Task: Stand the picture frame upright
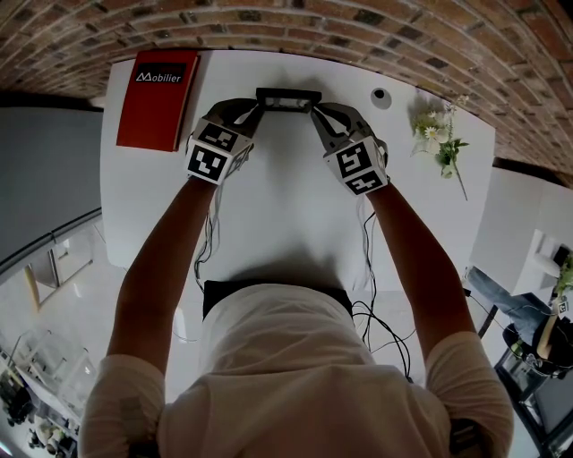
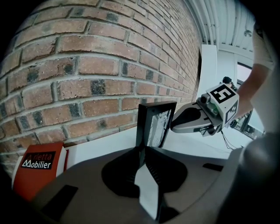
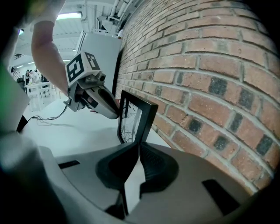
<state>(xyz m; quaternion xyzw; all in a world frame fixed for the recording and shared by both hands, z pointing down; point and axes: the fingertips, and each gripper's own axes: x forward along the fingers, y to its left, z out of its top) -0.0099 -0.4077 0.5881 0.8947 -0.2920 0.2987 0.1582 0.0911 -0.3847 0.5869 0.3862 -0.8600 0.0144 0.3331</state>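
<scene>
Picture frame between book and flowers

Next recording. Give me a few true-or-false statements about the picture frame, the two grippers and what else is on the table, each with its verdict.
1. The left gripper and the right gripper each pinch one end of the black rectangular picture frame. True.
2. The frame lies flat on the white table. False: it is held upright, close to the brick wall.
3. A red book printed "Mobilier" lies on the left gripper's side of the table. True.
4. The sprig of white flowers stands in a vase. False: it lies loose on the table, on the right gripper's side.
</scene>
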